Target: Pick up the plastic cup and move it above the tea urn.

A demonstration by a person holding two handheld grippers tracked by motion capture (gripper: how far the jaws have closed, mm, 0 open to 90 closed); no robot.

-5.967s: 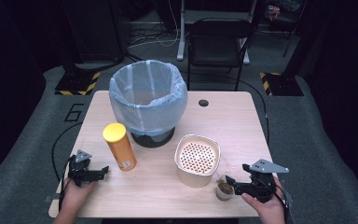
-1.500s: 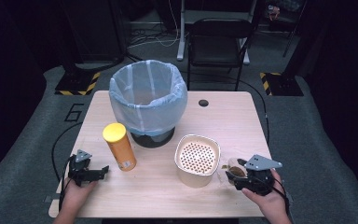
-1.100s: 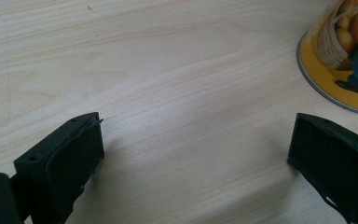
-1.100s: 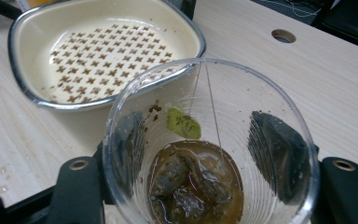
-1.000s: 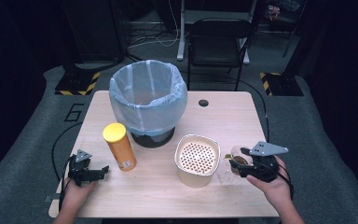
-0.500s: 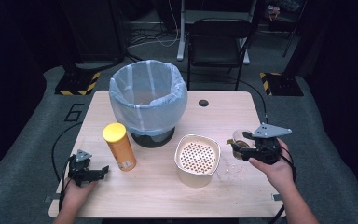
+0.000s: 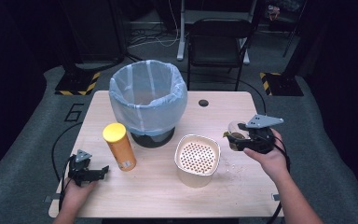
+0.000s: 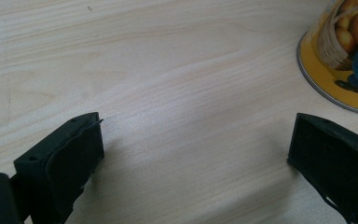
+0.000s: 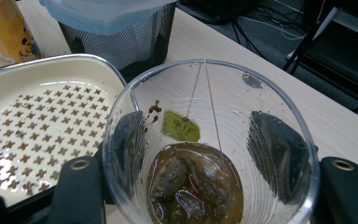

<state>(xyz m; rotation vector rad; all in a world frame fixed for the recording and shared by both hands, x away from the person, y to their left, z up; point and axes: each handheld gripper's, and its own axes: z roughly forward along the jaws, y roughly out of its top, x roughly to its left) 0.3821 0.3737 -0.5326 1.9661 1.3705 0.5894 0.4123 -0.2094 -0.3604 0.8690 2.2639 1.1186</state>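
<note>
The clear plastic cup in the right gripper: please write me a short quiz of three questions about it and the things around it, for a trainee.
1. True or false: the clear plastic cup is empty.
2. What stands nearest the left gripper? A) yellow canister B) lined waste bin C) perforated cream container
3. How do the jaws of the right gripper stand?

Key
1. False: it holds used tea bags in brown liquid, with a green tag.
2. A.
3. Shut on the cup, one on each side of its wall, holding it above the table.
</note>
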